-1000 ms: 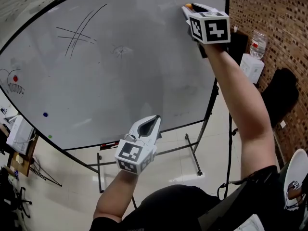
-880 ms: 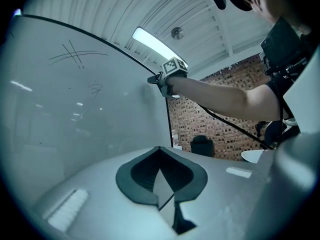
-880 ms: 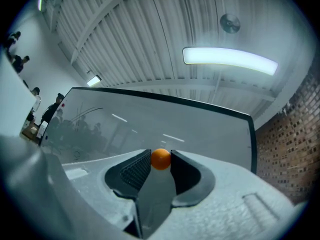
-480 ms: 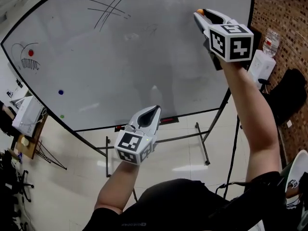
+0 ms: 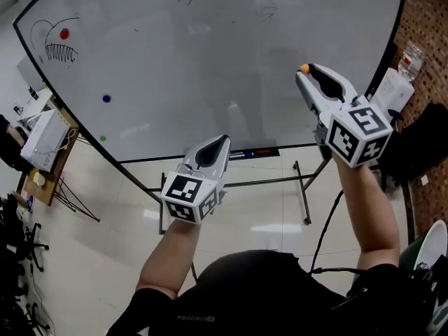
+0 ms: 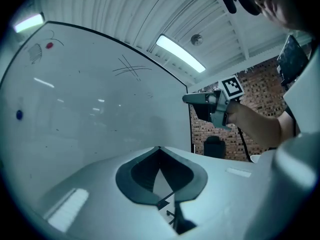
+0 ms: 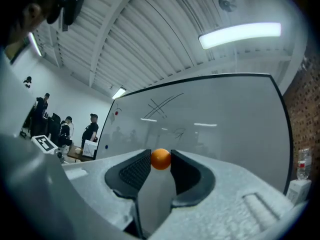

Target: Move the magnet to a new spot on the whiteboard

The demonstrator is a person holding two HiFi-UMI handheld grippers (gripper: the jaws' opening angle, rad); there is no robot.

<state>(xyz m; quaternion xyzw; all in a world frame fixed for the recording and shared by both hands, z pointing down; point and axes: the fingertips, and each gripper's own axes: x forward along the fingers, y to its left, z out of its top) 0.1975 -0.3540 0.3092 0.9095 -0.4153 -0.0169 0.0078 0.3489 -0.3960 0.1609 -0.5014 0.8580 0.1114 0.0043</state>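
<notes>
Ceiling lights are being reflected as soft streaks in the whiteboard [image 5: 210,68], whose face is being shown as smooth and glossy inside a thin dark rim. The shells of the left gripper [image 5: 219,140] and the right gripper [image 5: 313,70] are being shown as white, matt moulded plastic, faintly grainy up close. The right gripper's pads [image 7: 135,170] are being seen as dark and rubbery, with a fine grid texture. The orange magnet [image 7: 160,159] is being seen as smooth with a dull sheen. The floor [image 5: 105,250] is being shown as polished, the brick wall [image 5: 428,19] as rough, and the ceiling [image 7: 150,39] as ribbed sheet metal.
</notes>
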